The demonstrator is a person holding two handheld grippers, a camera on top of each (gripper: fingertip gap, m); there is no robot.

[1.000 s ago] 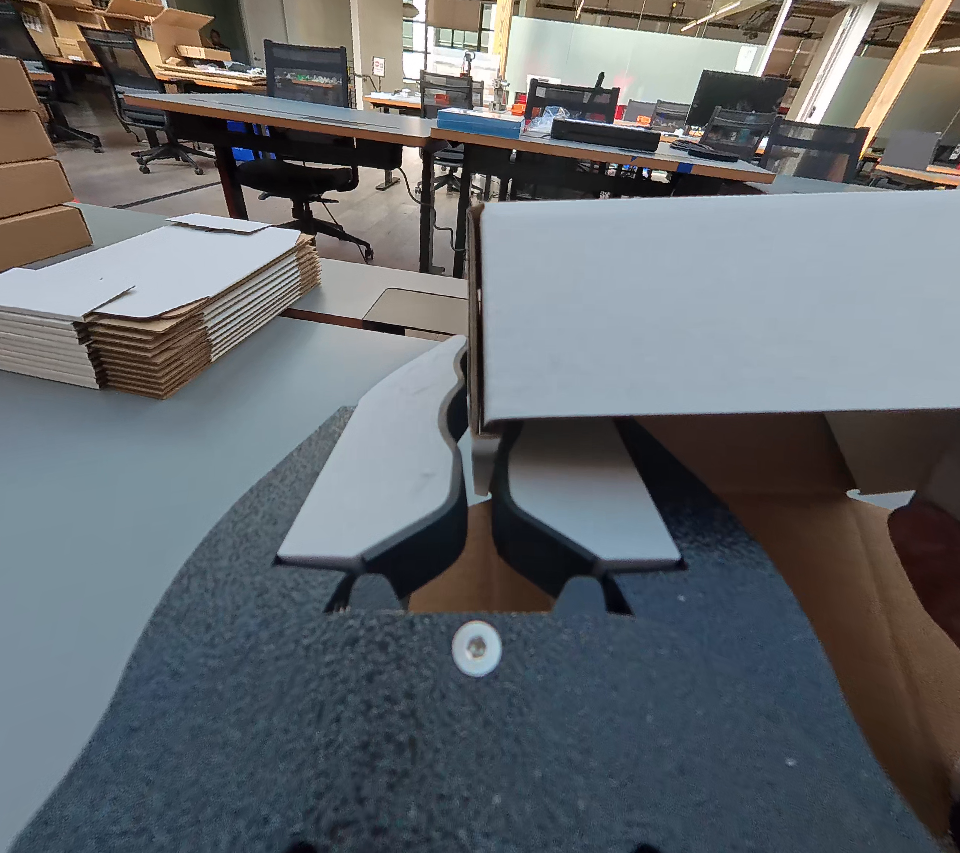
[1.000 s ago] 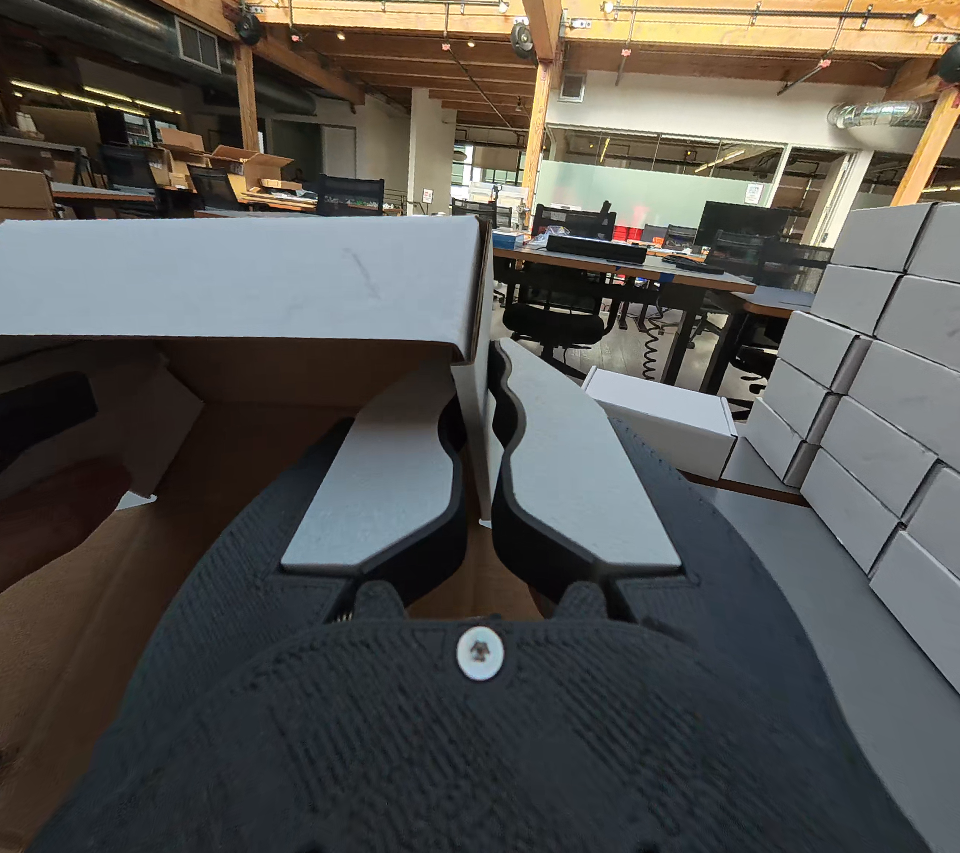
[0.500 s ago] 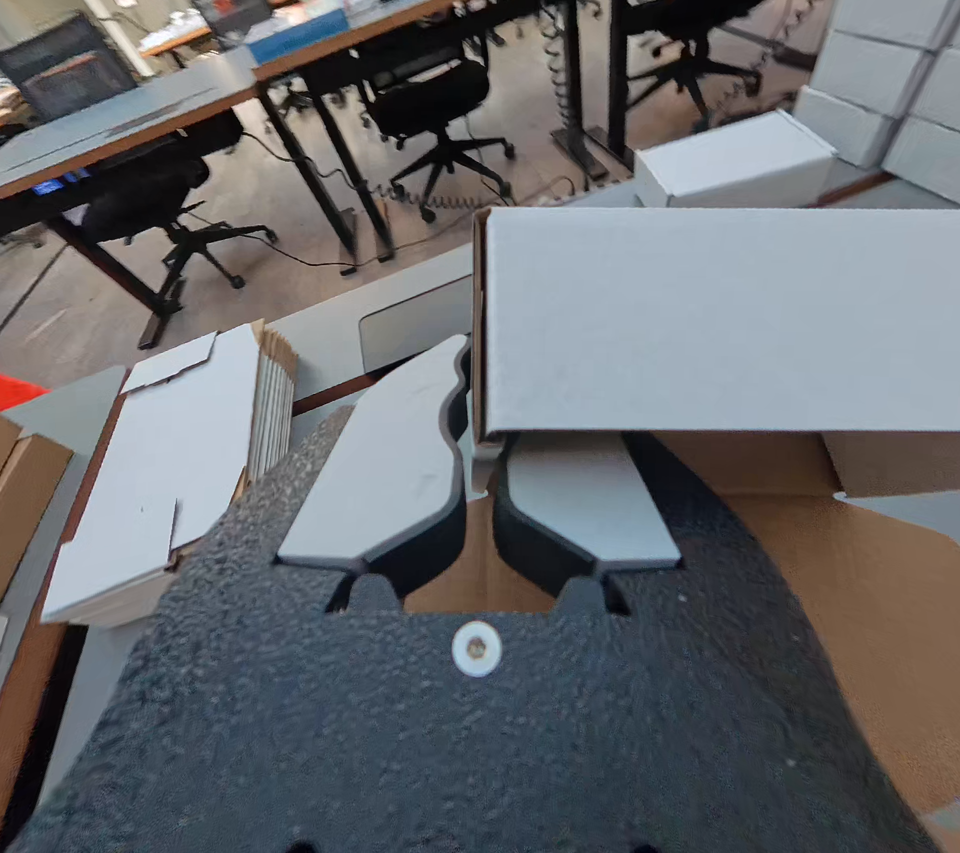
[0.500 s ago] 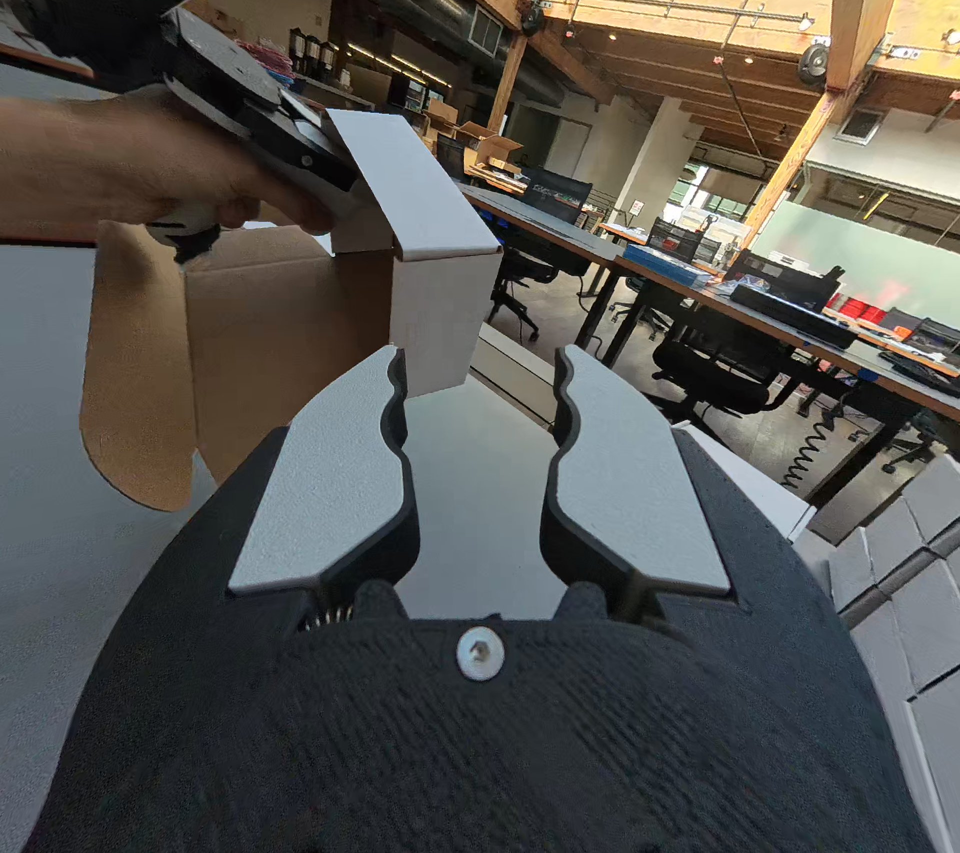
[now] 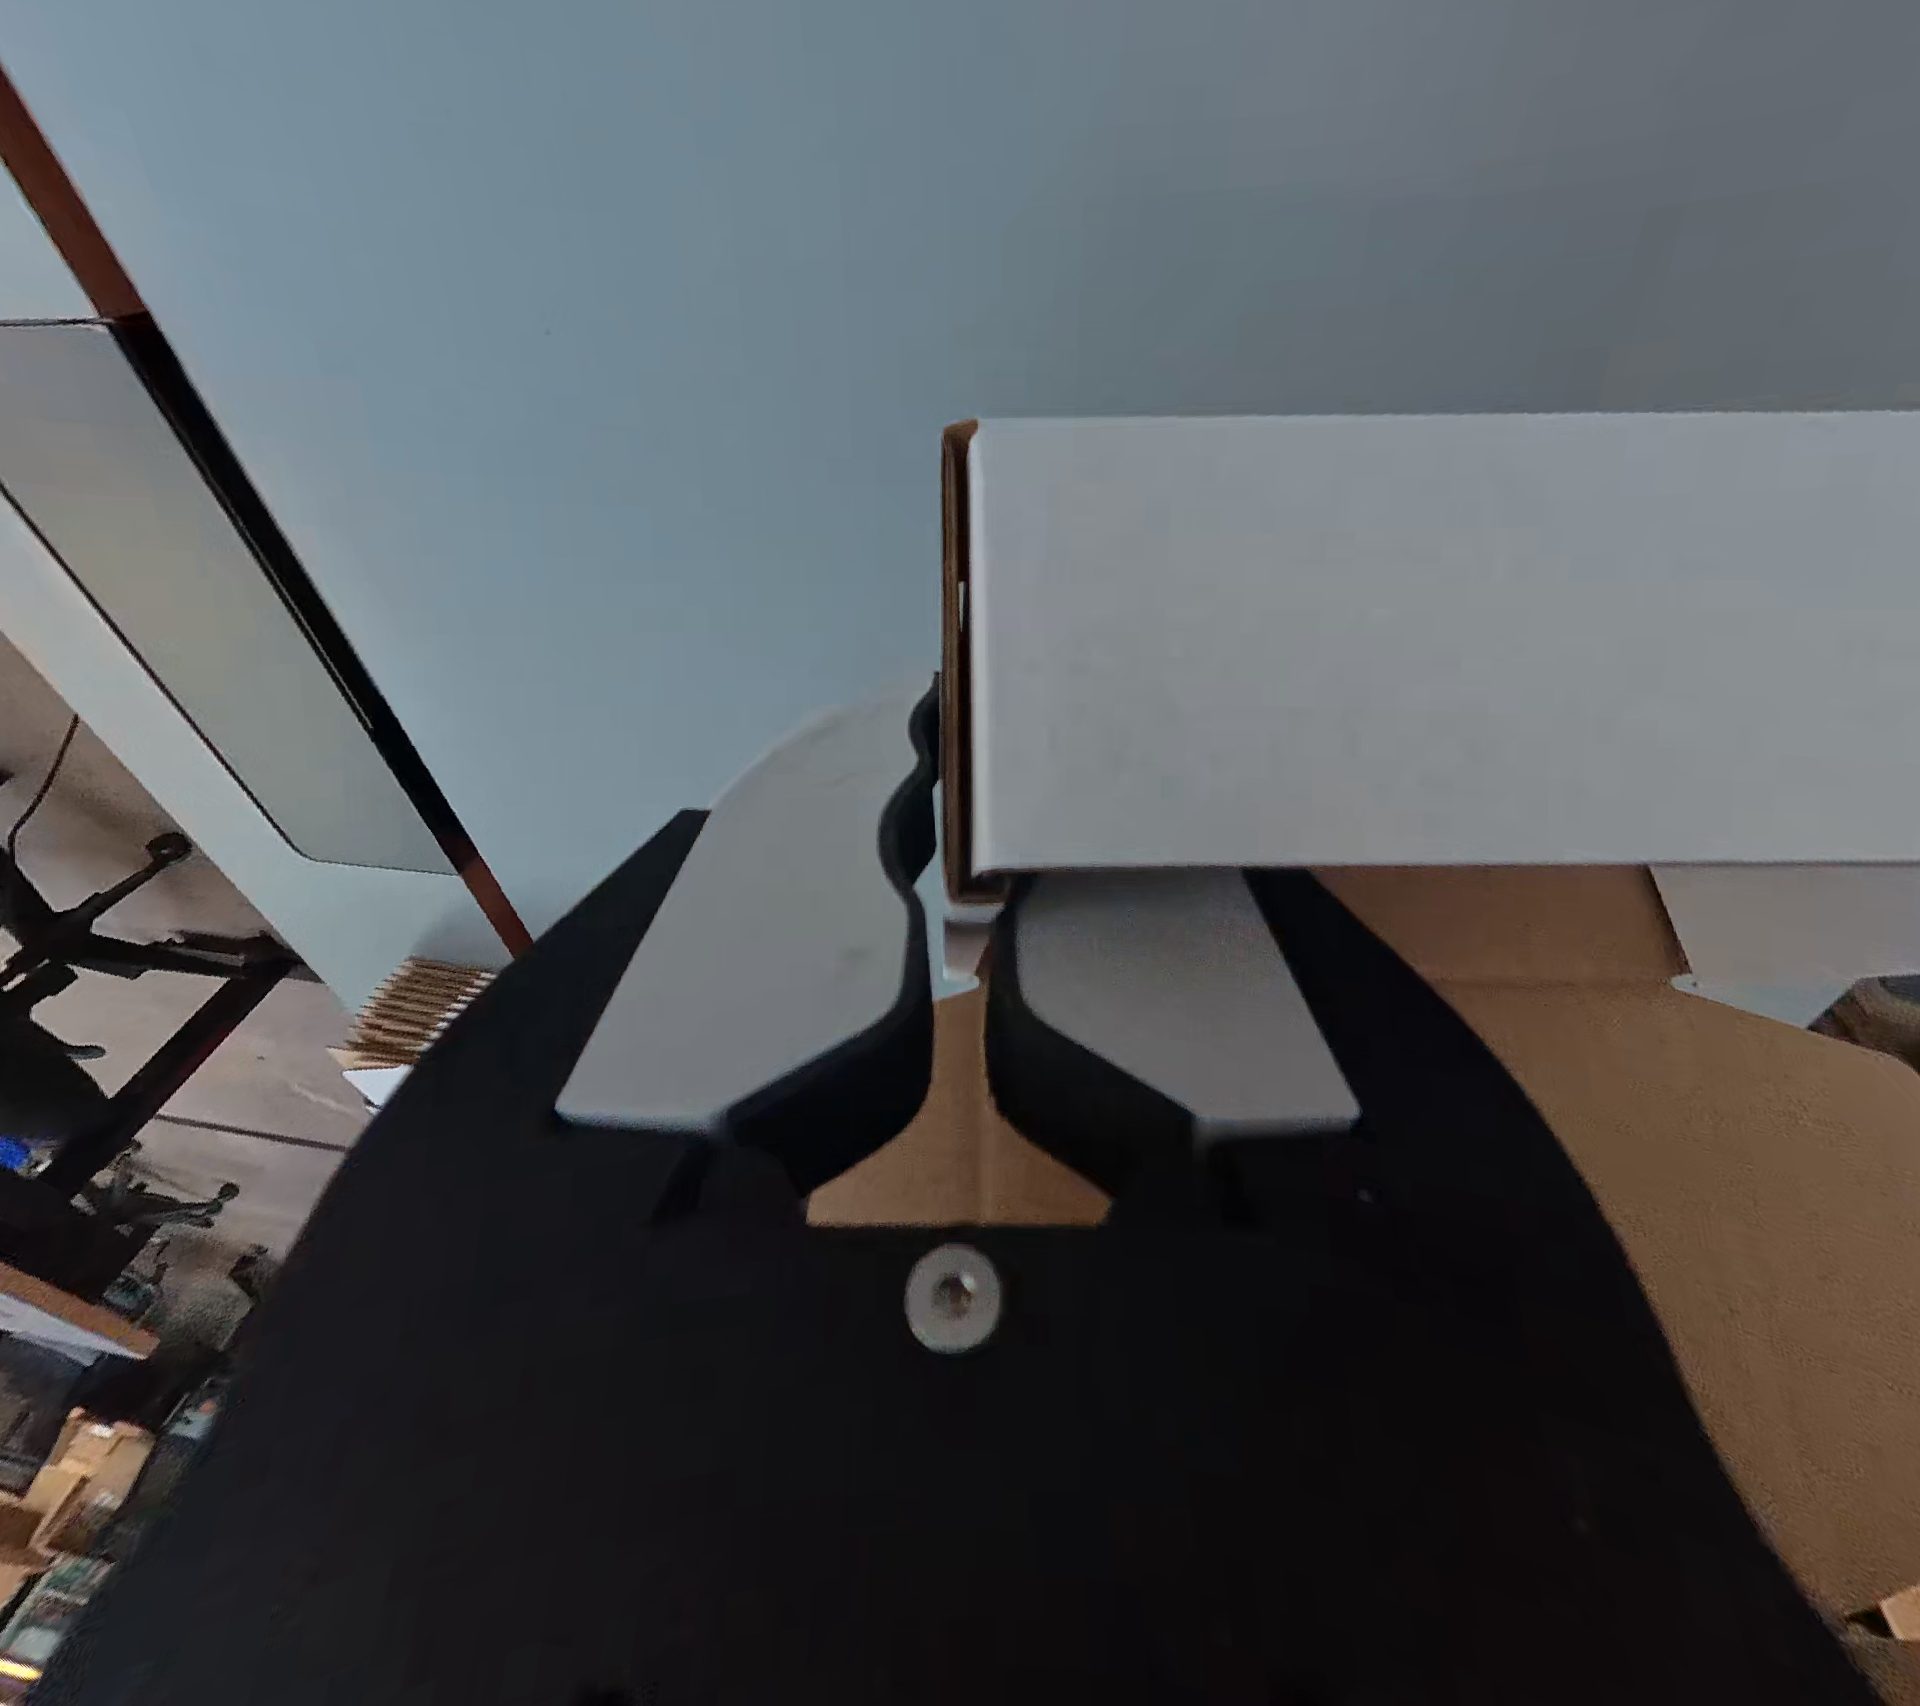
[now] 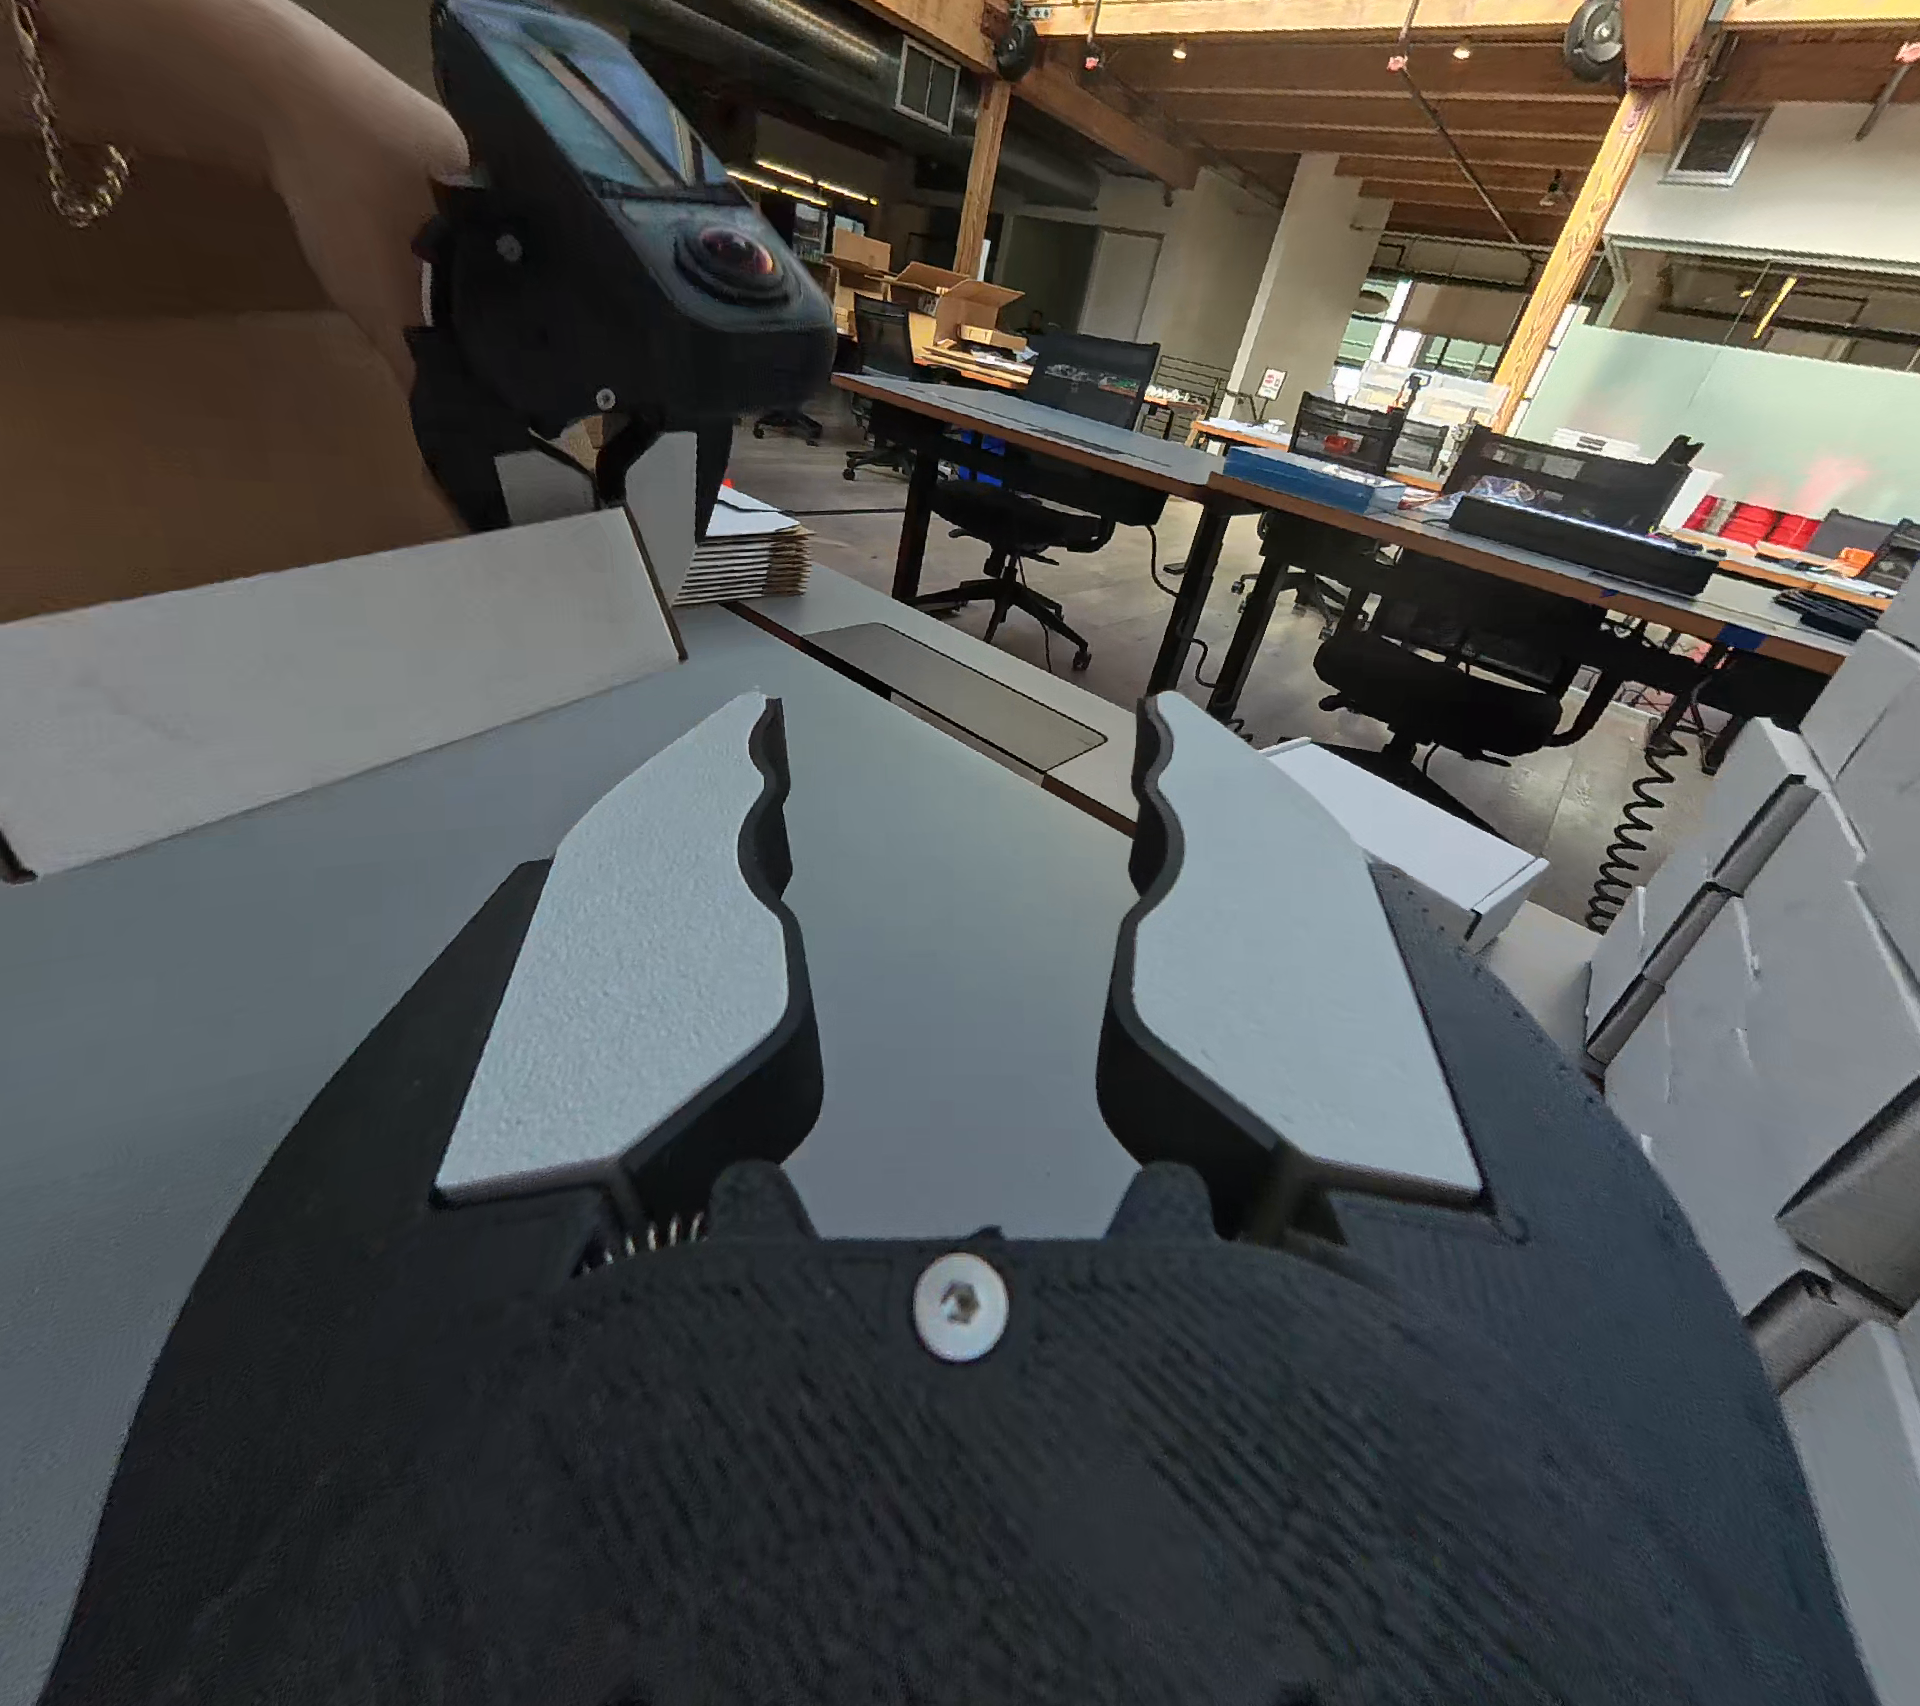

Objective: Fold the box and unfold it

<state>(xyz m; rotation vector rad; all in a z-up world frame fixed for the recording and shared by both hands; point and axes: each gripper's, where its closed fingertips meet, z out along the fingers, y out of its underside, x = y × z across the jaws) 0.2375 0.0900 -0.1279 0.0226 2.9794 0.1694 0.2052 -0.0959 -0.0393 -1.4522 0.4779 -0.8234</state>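
Observation:
The box (image 5: 1455,648) is white cardboard outside and brown inside, partly folded with its flaps open. My left gripper (image 5: 951,783) is shut on the box's left side wall and points down at the grey table (image 5: 935,98). In the right wrist view the box (image 6: 312,669) lies low over the table at the left, with a hand (image 6: 208,254) holding the left gripper (image 6: 613,274) above it. My right gripper (image 6: 961,721) is open and empty, to the right of the box and apart from it.
A stack of flat cardboard blanks (image 6: 748,560) lies at the table's far left. Folded white boxes (image 6: 1766,981) are piled at the right, and one more white box (image 6: 1403,835) sits just beyond. Desks and office chairs (image 6: 1018,534) stand beyond the table edge.
My right gripper let go of the box's side wall, opened wide and drew back to the right. My left gripper turned the box over and down toward the table.

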